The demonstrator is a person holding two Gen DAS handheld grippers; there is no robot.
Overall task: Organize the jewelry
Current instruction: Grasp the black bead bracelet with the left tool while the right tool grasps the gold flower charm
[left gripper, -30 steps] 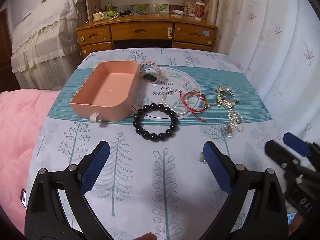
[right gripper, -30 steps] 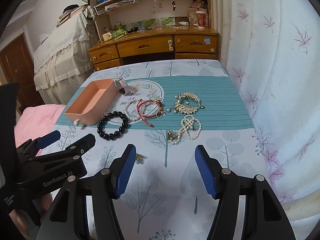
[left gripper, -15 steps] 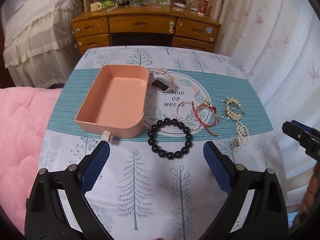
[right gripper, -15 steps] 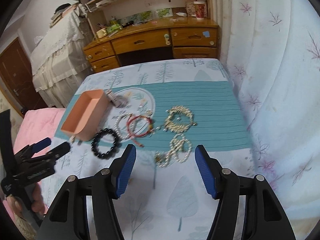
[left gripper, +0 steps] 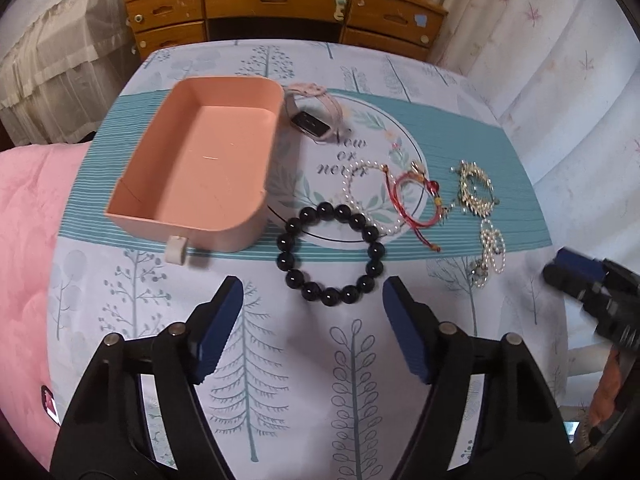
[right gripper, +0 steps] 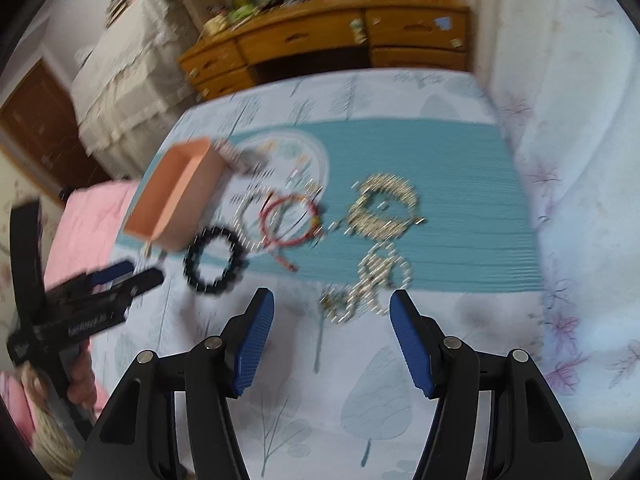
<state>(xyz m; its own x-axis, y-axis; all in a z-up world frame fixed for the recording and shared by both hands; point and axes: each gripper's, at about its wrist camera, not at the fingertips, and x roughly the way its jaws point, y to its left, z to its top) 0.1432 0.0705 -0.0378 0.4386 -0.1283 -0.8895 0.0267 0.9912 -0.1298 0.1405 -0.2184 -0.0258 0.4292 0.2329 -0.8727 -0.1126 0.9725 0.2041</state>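
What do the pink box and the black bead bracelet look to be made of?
Pink box: likely moulded plastic, matte, with smooth one-piece walls and rounded corners; some faint scratches on the floor. Black bead bracelet: round glossy beads with sharp light glints, so polished stone, glass or plastic; the look does not settle which.

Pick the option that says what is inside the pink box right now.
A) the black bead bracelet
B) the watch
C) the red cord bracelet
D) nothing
D: in the left wrist view the pink box shows a bare floor, while the black bead bracelet, the watch and the red cord bracelet all lie on the cloth outside it.
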